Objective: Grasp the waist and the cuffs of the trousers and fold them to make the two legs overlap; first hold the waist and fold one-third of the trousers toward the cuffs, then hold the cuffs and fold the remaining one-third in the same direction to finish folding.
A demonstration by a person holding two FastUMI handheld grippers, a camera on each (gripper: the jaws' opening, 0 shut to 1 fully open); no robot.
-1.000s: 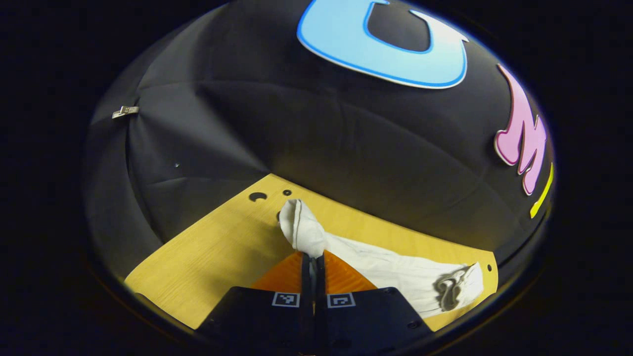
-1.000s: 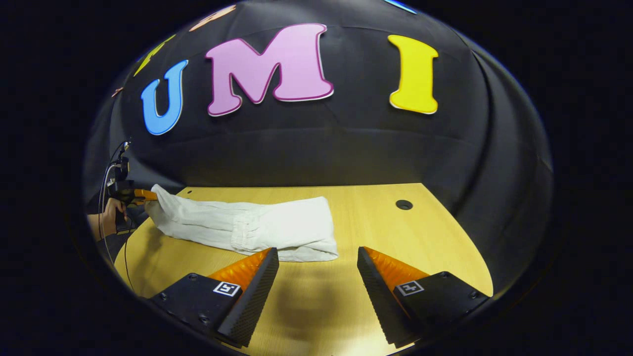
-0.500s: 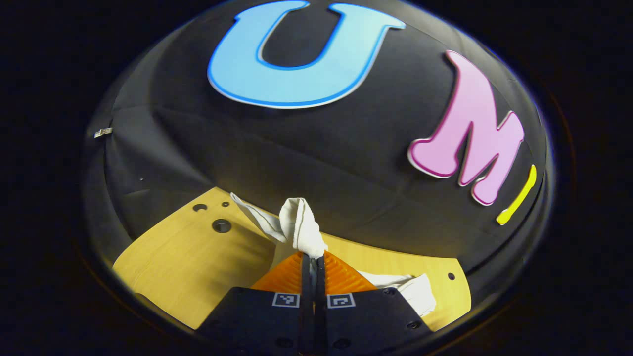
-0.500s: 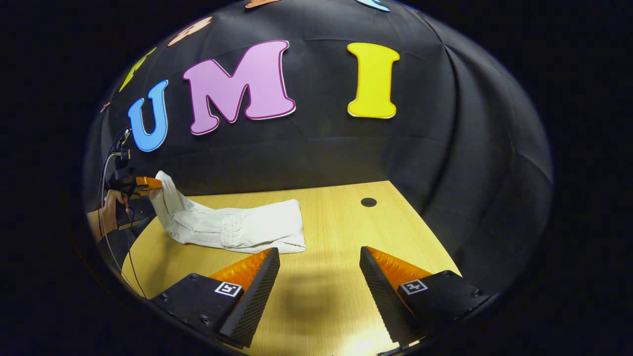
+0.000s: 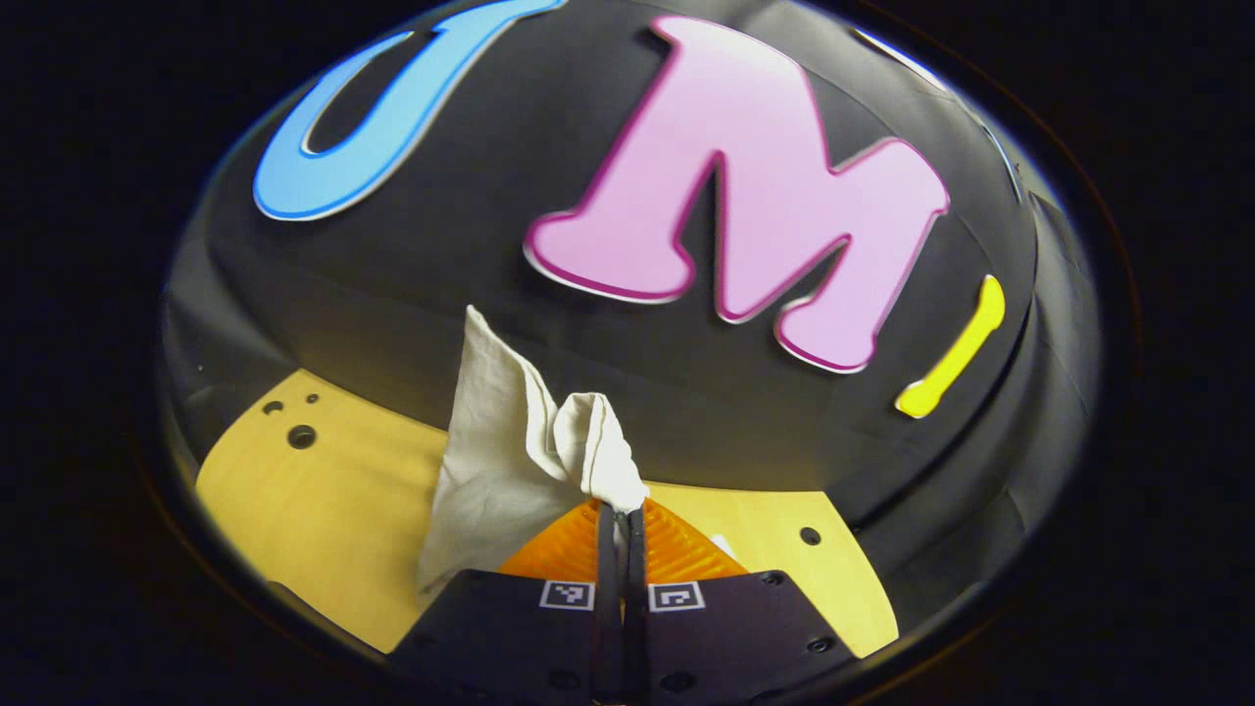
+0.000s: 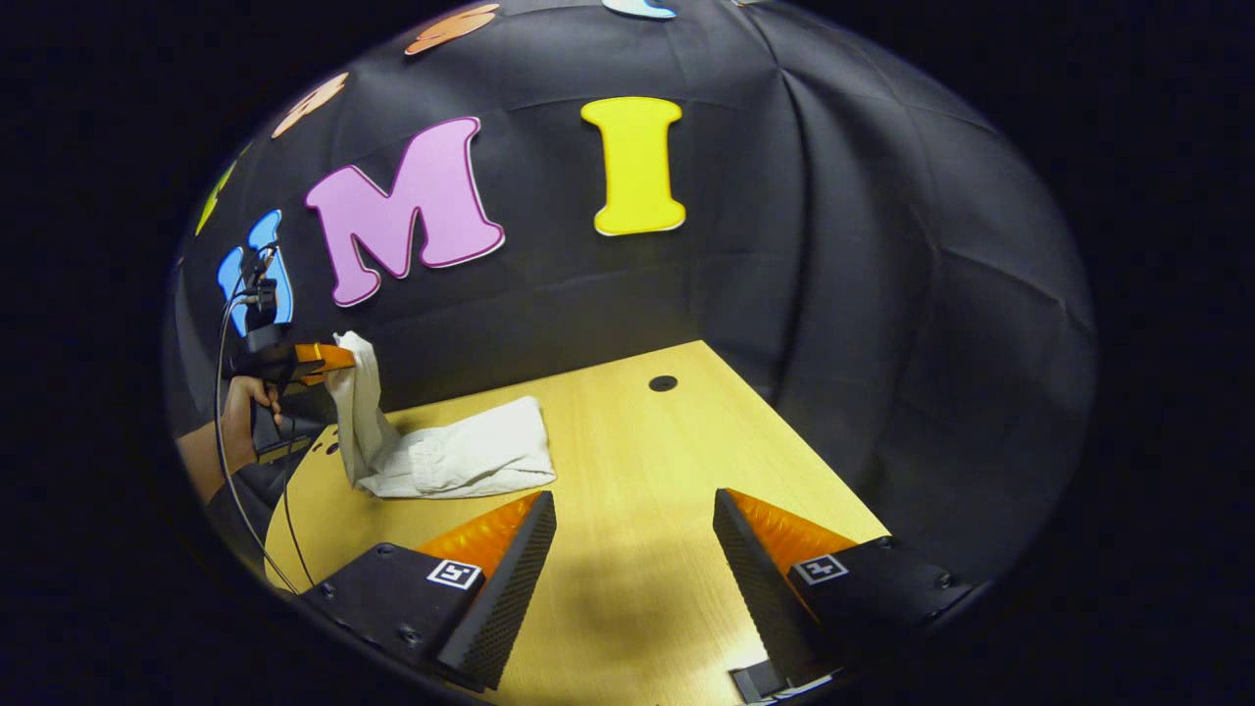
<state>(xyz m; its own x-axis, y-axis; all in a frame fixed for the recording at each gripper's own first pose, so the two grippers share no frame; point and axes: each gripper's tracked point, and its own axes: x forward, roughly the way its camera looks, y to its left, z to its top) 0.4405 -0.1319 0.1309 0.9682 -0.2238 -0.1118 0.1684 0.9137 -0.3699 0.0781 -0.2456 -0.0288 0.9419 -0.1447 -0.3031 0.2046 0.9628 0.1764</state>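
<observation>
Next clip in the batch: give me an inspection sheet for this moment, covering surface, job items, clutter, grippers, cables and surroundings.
Surface: wooden table with round holes, bare in front.
Job's things: white trousers, one end lifted off the table, the rest lying folded.
Clutter: nothing seen.
Grippers: left gripper jaws shut on the trousers' raised end, held by a hand; right gripper jaws wide apart above bare table, holding nothing.
Cables: black cable hanging from the left gripper.
Surroundings: black cloth wall.

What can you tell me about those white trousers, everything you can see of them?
The trousers are off-white, soft wrinkled cloth with a gathered band showing mid-length. Most of them lie folded on the wooden table. One end is lifted off the table, pinched between the shut fingers of the left gripper, bunching above them and hanging in a loose drape.
</observation>
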